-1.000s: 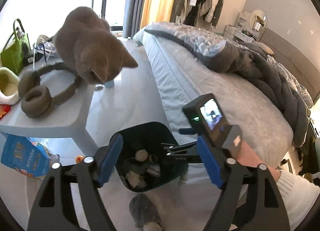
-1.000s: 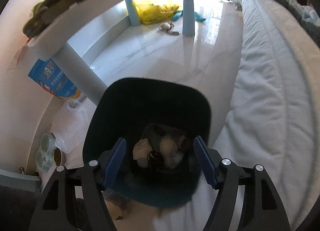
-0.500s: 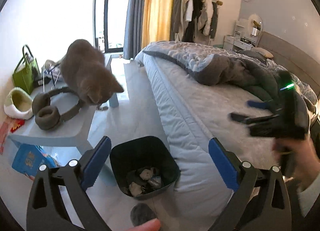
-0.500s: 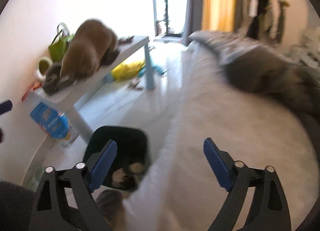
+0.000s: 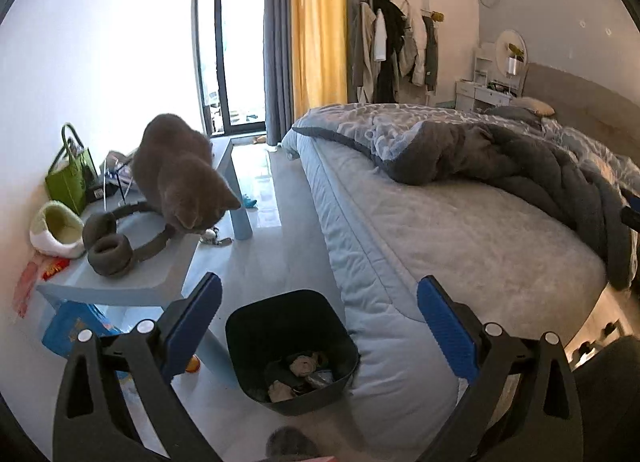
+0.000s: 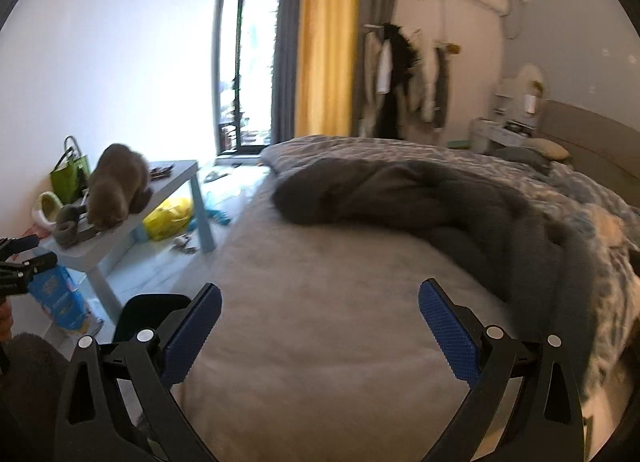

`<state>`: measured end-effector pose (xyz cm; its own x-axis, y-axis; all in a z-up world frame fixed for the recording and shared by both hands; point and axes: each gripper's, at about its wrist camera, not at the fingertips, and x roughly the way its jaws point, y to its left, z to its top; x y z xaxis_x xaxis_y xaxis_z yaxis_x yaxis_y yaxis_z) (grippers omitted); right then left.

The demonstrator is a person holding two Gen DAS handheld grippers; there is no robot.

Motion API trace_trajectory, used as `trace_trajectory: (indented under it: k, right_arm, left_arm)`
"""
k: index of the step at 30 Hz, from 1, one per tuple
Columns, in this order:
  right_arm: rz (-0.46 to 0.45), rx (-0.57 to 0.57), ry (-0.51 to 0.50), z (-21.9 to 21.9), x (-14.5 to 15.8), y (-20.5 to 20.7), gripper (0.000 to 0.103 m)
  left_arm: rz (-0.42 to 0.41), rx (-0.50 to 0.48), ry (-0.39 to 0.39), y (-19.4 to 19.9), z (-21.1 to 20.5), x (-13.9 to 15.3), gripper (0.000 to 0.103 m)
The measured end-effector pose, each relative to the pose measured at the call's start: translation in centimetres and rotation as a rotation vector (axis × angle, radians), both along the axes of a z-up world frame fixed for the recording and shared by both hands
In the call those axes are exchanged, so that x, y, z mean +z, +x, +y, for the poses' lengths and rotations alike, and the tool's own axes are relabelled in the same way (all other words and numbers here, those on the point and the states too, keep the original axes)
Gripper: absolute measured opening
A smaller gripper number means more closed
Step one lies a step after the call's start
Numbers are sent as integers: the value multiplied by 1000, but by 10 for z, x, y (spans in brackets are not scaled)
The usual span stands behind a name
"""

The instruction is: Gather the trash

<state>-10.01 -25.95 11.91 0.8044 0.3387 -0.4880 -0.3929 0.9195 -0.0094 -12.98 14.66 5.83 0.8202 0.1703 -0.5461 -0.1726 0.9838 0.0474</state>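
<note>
Beside bed (image 5: pixel 460 238): black bin (image 5: pixel 291 350) with crumpled trash (image 5: pixel 304 366). Left gripper (image 5: pixel 318 326) spread wide, empty. Right gripper (image 6: pixel 320 326) just opened further, empty.

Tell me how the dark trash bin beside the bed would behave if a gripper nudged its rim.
The trash bin looks like thin plastic holding only a few scraps, so it is probably light. On the glossy floor it would likely slide. It narrows toward its base, so a high push might tip it.
</note>
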Motion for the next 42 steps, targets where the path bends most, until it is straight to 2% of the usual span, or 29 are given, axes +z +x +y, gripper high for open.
trace_trajectory:
  k: [3, 8, 12, 16, 21, 42]
  right_arm:
    - [43, -38, 45, -23, -11, -10, 100]
    - [58, -49, 40, -33, -29, -18, 100]
    - [67, 17, 31, -29, -30, -20, 100]
    - [77, 56, 57, -30, -31, -22, 100]
    - [73, 66, 94, -32, -29, -24, 100]
    - [78, 74, 95, -30, -28, -22, 100]
  left_arm:
    - [10, -20, 23, -4, -14, -5, 99]
    - [-18, -12, 19, -9, -20, -8, 99]
    - [0, -6, -10, -7, -22, -11, 99]
    - [0, -3, 10, -6, -28, -12, 99]
    - [12, -10, 12, -5, -29, -14, 99]
    - [22, 9, -33, -4, -21, -16, 99]
